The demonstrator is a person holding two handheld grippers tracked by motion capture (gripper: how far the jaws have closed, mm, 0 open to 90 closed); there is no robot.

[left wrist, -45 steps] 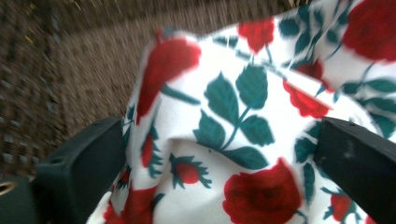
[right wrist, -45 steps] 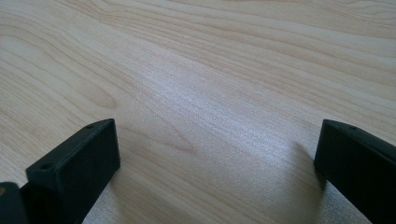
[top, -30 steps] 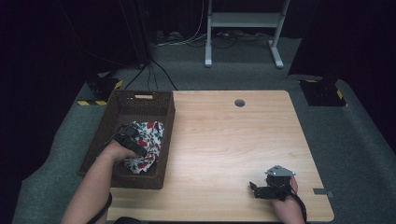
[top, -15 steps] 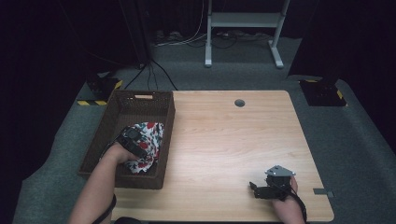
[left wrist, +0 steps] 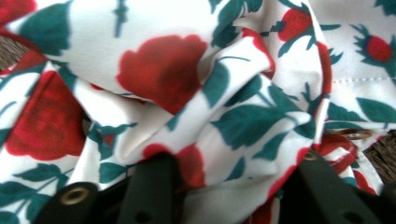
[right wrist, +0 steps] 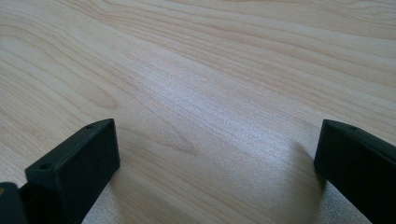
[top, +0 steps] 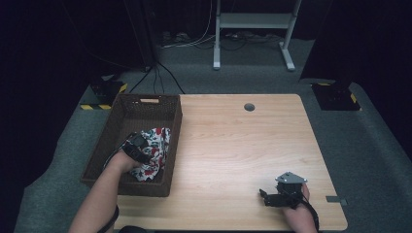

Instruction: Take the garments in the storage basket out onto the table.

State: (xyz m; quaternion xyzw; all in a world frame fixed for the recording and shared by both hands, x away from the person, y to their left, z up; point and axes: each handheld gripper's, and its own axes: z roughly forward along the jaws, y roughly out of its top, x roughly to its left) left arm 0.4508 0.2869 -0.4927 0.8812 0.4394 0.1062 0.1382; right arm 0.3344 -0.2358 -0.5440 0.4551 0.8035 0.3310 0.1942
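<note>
Floral cloth bunched between left gripper jaws

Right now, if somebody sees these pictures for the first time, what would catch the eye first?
First the floral cloth, white with red flowers and green leaves, bunched in the dark wicker basket at the table's left edge. The left gripper has just been closing its jaws there, with folds of the cloth between them. Near the front right of the pale wooden table, the right gripper rests with its jaws wide apart over bare wood.

high view: overhead, faces table | gripper views: close, low on surfaces
</note>
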